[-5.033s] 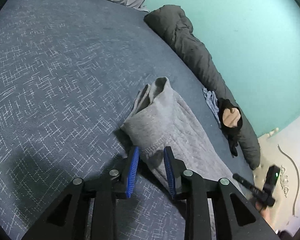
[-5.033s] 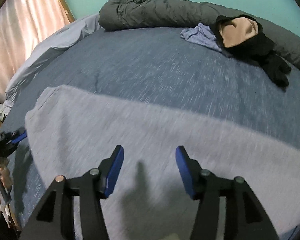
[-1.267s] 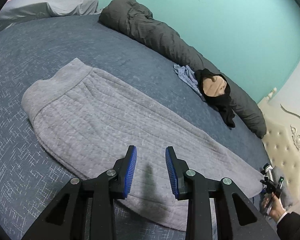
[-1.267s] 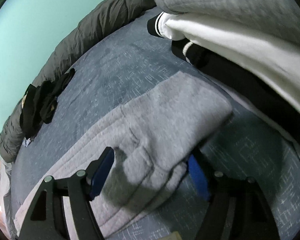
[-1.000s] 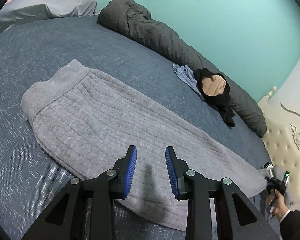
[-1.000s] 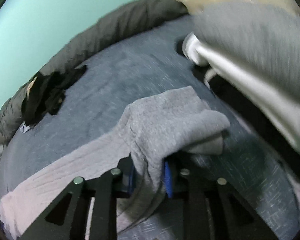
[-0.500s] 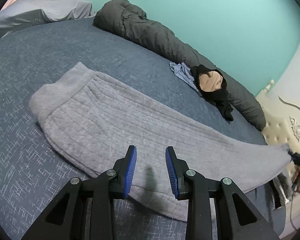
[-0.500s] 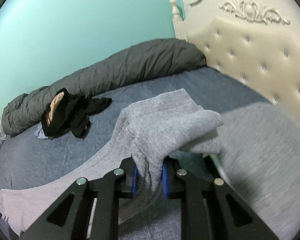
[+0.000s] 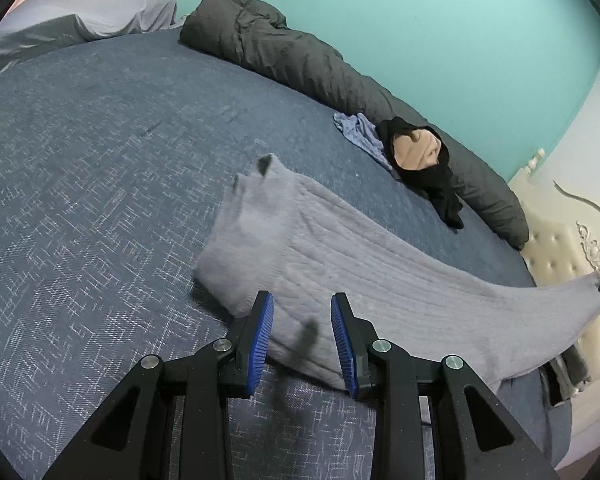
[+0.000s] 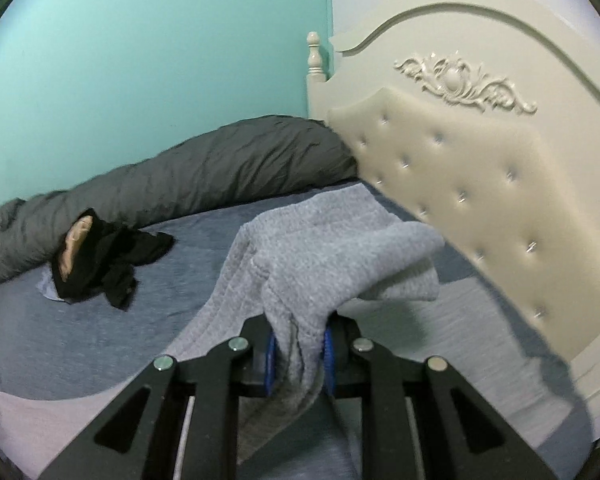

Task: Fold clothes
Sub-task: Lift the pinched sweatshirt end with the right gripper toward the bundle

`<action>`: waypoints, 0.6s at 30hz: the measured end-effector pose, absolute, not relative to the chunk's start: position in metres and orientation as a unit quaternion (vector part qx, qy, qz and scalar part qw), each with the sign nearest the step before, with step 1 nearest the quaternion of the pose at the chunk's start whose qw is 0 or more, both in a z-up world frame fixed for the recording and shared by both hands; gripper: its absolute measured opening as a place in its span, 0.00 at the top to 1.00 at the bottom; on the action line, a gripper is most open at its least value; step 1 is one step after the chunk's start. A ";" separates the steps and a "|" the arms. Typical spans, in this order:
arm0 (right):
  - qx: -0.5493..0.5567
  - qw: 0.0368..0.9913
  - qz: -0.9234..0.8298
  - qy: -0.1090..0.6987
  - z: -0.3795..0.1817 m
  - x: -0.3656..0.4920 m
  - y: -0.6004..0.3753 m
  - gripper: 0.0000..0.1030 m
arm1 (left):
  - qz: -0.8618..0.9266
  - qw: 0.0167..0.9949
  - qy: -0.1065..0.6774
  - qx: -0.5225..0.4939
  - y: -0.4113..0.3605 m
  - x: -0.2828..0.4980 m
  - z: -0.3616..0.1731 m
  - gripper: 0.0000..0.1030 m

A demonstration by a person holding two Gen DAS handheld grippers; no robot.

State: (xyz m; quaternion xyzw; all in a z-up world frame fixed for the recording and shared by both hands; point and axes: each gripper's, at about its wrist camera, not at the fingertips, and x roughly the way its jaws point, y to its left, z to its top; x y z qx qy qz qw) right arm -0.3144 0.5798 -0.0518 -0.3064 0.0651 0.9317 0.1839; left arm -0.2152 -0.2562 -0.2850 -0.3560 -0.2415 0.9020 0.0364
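Note:
A long grey knit garment (image 9: 340,256) lies stretched across the blue bedspread (image 9: 80,168). My left gripper (image 9: 302,330) is open and empty, hovering over the garment's near edge. My right gripper (image 10: 298,356) is shut on one end of the grey garment (image 10: 332,248) and holds it lifted above the bed near the headboard. That lifted end shows at the far right of the left wrist view (image 9: 580,296). The garment's far end is bunched and partly raised.
A rolled dark grey duvet (image 9: 300,60) runs along the teal wall. A black and tan garment (image 9: 424,160) and a small blue cloth (image 9: 360,132) lie beside it. A cream tufted headboard (image 10: 480,184) stands at the right. A grey pillow (image 9: 88,20) lies far left.
My right gripper closed on the garment's end and lifted it toward the headboard. The garment has been dragged right, its far end sliding and bunching. My left gripper stays open.

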 end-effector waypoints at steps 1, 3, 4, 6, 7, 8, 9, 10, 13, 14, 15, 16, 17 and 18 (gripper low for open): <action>-0.309 0.186 0.931 0.062 -0.052 -0.315 0.580 0.83 | 0.902 0.037 -0.241 -0.357 -0.256 -0.215 -0.286 0.68; -0.316 0.182 0.930 0.052 -0.055 -0.316 0.573 0.83 | 0.901 0.036 -0.241 -0.358 -0.254 -0.216 -0.287 0.68; -0.320 0.176 0.930 0.045 -0.056 -0.317 0.566 0.83 | 0.901 0.036 -0.240 -0.359 -0.253 -0.216 -0.287 0.68; -0.325 0.160 0.932 0.033 -0.059 -0.320 0.551 0.83 | 0.903 0.036 -0.233 -0.359 -0.250 -0.216 -0.286 0.68; -0.325 0.150 0.933 0.037 -0.061 -0.321 0.545 0.83 | 0.904 0.037 -0.229 -0.359 -0.249 -0.216 -0.286 0.68; -0.322 0.123 0.937 0.050 -0.063 -0.322 0.533 0.83 | 0.905 0.037 -0.224 -0.360 -0.248 -0.216 -0.286 0.68; -0.320 0.102 0.940 0.056 -0.065 -0.323 0.523 0.83 | 0.906 0.038 -0.219 -0.361 -0.246 -0.216 -0.286 0.68; -0.321 0.086 0.942 0.052 -0.068 -0.325 0.509 0.83 | 0.906 0.038 -0.213 -0.363 -0.245 -0.216 -0.285 0.68; -0.325 0.040 0.944 0.044 -0.072 -0.333 0.463 0.83 | 0.906 0.042 -0.213 -0.363 -0.246 -0.214 -0.286 0.68; -0.326 0.033 0.944 0.044 -0.072 -0.335 0.452 0.83 | 0.907 0.043 -0.212 -0.363 -0.246 -0.213 -0.286 0.68; -0.327 0.021 0.944 0.041 -0.072 -0.338 0.437 0.83 | 0.907 0.045 -0.210 -0.362 -0.246 -0.212 -0.285 0.68; -0.327 0.008 0.944 0.038 -0.072 -0.341 0.420 0.83 | 0.909 0.045 -0.206 -0.360 -0.246 -0.211 -0.284 0.68; -0.327 -0.003 0.944 0.032 -0.072 -0.345 0.401 0.83 | 0.911 0.045 -0.198 -0.359 -0.245 -0.210 -0.283 0.68; -0.330 -0.014 0.943 0.026 -0.073 -0.349 0.381 0.83 | 0.912 0.047 -0.194 -0.358 -0.246 -0.209 -0.283 0.68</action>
